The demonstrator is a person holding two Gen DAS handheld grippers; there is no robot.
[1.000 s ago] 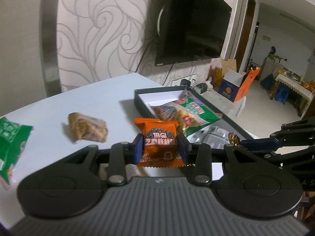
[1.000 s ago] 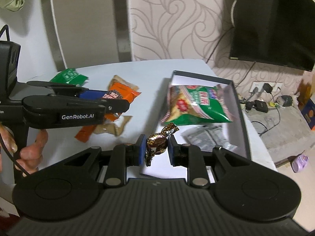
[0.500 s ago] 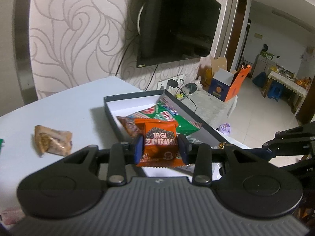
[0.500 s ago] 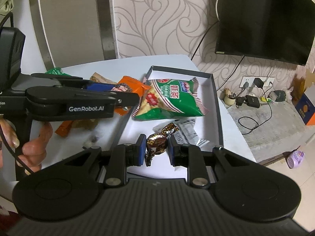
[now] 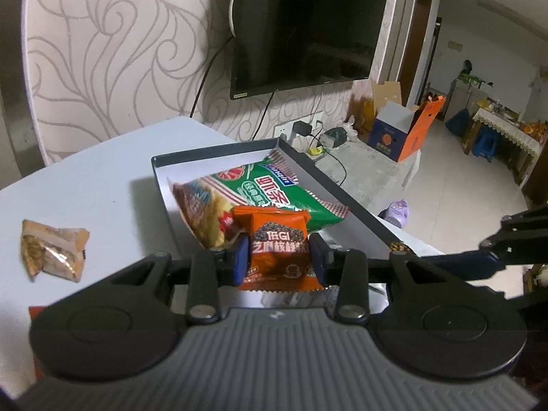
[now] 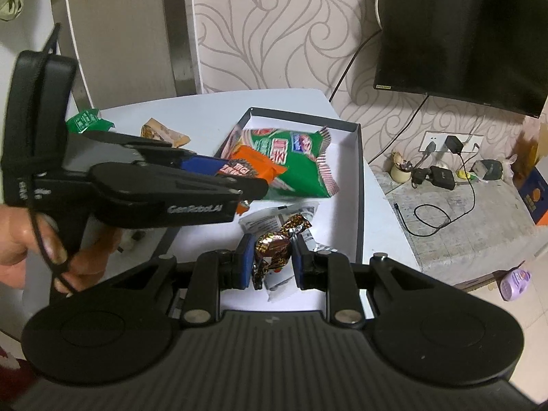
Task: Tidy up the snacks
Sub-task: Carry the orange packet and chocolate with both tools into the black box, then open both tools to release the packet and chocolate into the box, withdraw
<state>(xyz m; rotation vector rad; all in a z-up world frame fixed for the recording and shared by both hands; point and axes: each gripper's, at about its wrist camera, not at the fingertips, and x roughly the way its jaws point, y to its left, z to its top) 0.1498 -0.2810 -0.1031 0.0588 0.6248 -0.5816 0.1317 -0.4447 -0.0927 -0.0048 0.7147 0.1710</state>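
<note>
About halfway, I judge: the green bag point(image 5: 274, 191) lies in the box point(image 6: 356, 185), the left claw point(image 5: 278, 259) grips an orange packet point(image 5: 278, 251) and the right claw point(image 6: 270, 259) a foil candy point(image 6: 274, 246) above it, while a brown packet point(image 5: 51, 248) and a green packet point(image 6: 87, 121) wait on the tabletop point(image 5: 102, 185) at left.

**What we cannot make out**

We see the silver packet point(image 6: 274, 217) only partly, behind the wrapped candy point(image 6: 274, 248). The red wrapper point(image 5: 36, 311) is hidden by the left gripper's body. The green packet point(image 6: 87, 121) is half covered.
</note>
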